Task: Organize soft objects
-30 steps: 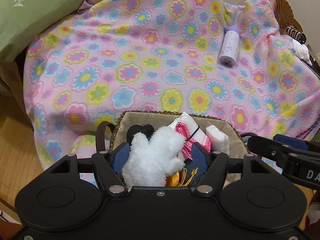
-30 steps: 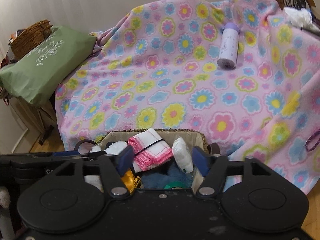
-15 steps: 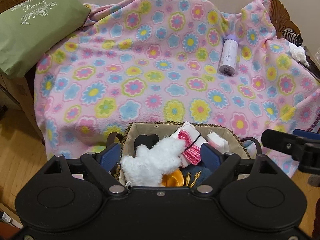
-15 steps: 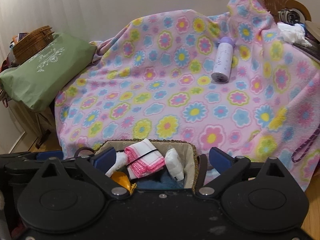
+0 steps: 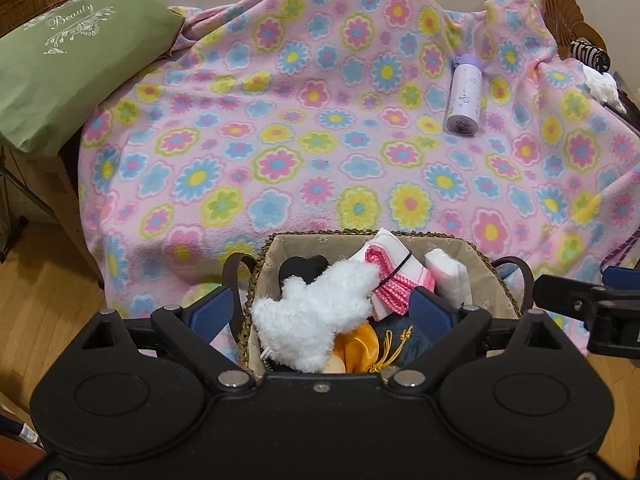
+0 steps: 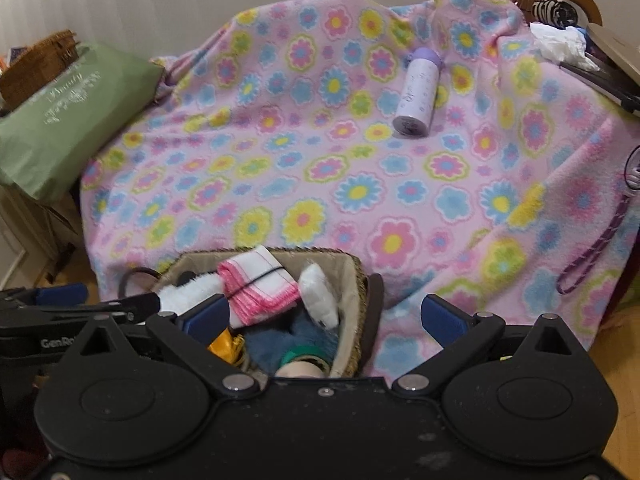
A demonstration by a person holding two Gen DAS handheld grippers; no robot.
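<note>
Left wrist view: left gripper [image 5: 322, 312] opening wide over lined wicker basket [image 5: 476, 258], white plush toy [image 5: 316, 314] lying released inside beside pink cloth bundle [image 5: 394, 276]. Right wrist view: right gripper [image 6: 326, 314] spread wide, grasping nothing, above the basket's edge on flowered blanket [image 6: 360, 160].

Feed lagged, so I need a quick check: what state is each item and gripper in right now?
Left gripper: jaws opening, pads clear of the toy.
Right gripper: open, holding nothing.
White plush toy: lying in the basket.
Basket: full, on the floor.
Pink cloth bundle: banded, in basket.
Purple bottle: lying on blanket.
</note>
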